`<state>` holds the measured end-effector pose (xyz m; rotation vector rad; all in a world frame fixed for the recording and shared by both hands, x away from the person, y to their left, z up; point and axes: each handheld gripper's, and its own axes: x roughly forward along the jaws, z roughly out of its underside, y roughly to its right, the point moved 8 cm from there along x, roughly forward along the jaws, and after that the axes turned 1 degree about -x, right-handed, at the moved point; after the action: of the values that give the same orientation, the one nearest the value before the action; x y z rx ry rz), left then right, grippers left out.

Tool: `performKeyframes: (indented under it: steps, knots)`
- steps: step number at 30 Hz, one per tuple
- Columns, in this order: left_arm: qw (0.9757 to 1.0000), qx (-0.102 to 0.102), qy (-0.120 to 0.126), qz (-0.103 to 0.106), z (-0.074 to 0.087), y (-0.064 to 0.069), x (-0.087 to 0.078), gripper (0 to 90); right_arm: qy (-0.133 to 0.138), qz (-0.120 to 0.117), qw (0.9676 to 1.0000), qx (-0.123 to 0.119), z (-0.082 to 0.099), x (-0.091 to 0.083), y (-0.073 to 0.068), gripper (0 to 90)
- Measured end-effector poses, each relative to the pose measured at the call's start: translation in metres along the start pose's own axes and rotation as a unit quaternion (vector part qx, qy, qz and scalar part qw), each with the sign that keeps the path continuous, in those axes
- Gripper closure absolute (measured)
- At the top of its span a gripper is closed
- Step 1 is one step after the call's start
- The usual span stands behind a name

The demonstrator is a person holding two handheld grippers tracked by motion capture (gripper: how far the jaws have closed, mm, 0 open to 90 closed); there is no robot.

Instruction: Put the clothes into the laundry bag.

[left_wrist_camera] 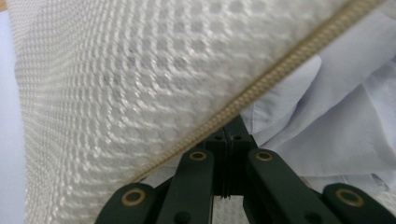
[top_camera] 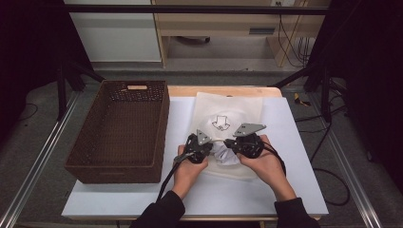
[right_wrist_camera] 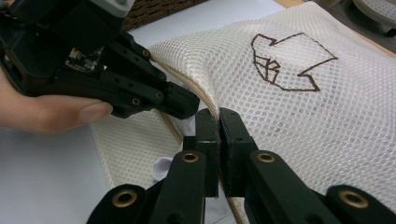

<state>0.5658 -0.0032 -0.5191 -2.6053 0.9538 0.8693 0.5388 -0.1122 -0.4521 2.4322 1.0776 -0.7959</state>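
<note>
In the high view, a white mesh laundry bag (top_camera: 228,111) is being held at its near edge by the left gripper (top_camera: 207,151) and the right gripper (top_camera: 231,142), which are set close together, with crumpled white cloth (top_camera: 226,156) showing between and just below them; a brown woven basket (top_camera: 95,156) is standing empty well off to the left gripper's outer side. It is judged that the cloth is being bagged and that the work is part done, since some cloth is lying outside the opening and the zip is not closed. In the left gripper view, the jaws are seen clenched, apparently on the zip edge (left_wrist_camera: 261,88), with mesh above and cloth to the side; the exact bite is hidden by the fabric. In the right gripper view, the right gripper (right_wrist_camera: 218,122) is seen pinched shut on the bag's edge beside the left gripper (right_wrist_camera: 187,105), and a dark arrow-like mark (right_wrist_camera: 287,63) is lying beyond the jaws. How much cloth is inside cannot be made out.
</note>
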Motion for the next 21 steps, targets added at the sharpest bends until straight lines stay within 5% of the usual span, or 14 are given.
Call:
performKeyframes:
  steps: [8,21]
  knots:
    - [0.9999,-0.006,0.009,-0.009,-0.0016,-0.0011,0.0055,90.0,-0.001,0.002,1.0000,0.000,0.0012,0.0013,0.0010,87.6]
    - [0.9999,-0.008,0.011,0.004,0.0025,0.0031,-0.0003,90.0,-0.004,0.003,1.0000,0.003,0.0038,0.0046,0.0020,87.7]
